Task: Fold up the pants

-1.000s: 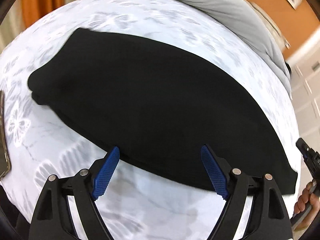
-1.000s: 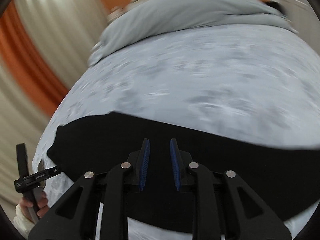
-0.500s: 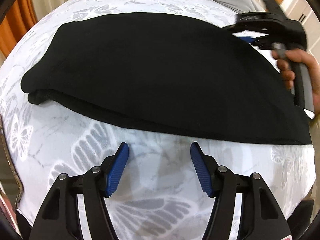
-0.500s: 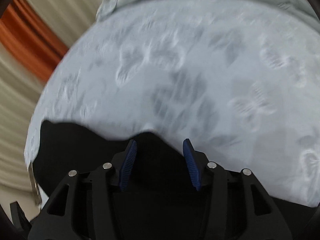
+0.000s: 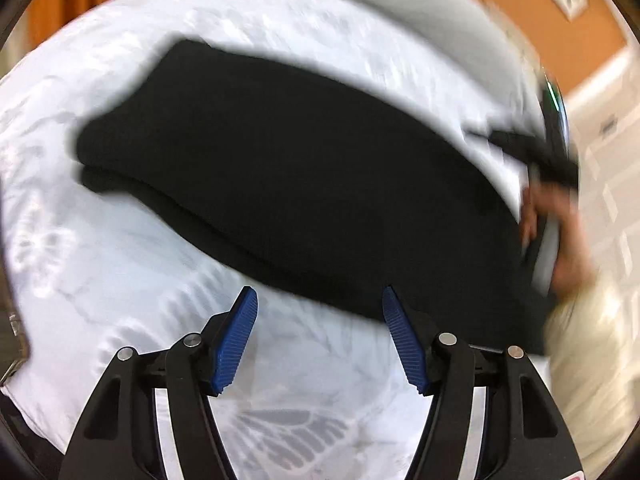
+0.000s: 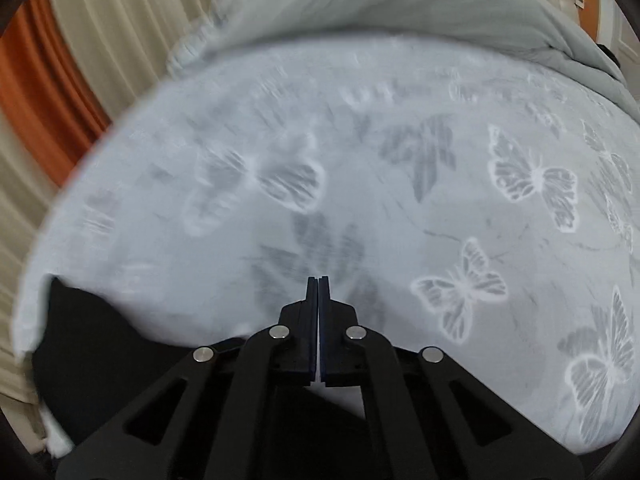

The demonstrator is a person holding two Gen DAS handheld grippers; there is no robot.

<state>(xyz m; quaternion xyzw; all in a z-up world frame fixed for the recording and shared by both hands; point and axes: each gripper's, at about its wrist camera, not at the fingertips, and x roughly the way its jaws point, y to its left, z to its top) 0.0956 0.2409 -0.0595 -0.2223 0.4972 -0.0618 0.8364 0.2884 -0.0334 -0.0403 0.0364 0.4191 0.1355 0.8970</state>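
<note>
The black pants (image 5: pixel 304 176) lie folded lengthwise across the white butterfly-print bed sheet (image 5: pixel 120 280). My left gripper (image 5: pixel 320 340) is open and empty, just in front of the pants' near edge. My right gripper (image 6: pixel 318 292) has its jaws pressed together; the pants (image 6: pixel 120 360) lie under and behind its fingers, and whether cloth is pinched cannot be seen. In the left wrist view the right gripper and the hand holding it (image 5: pixel 552 232) are a blur at the pants' right end.
A grey duvet (image 6: pixel 380 4) is bunched at the far end of the bed. Cream and orange curtains (image 6: pixel 60 60) hang to the left. An orange wall (image 5: pixel 560 28) and white cupboard doors (image 5: pixel 608 184) stand to the right.
My right gripper has closed from open. My left gripper has moved in toward the pants' near edge, still open. The right hand has shifted down along the pants' right end.
</note>
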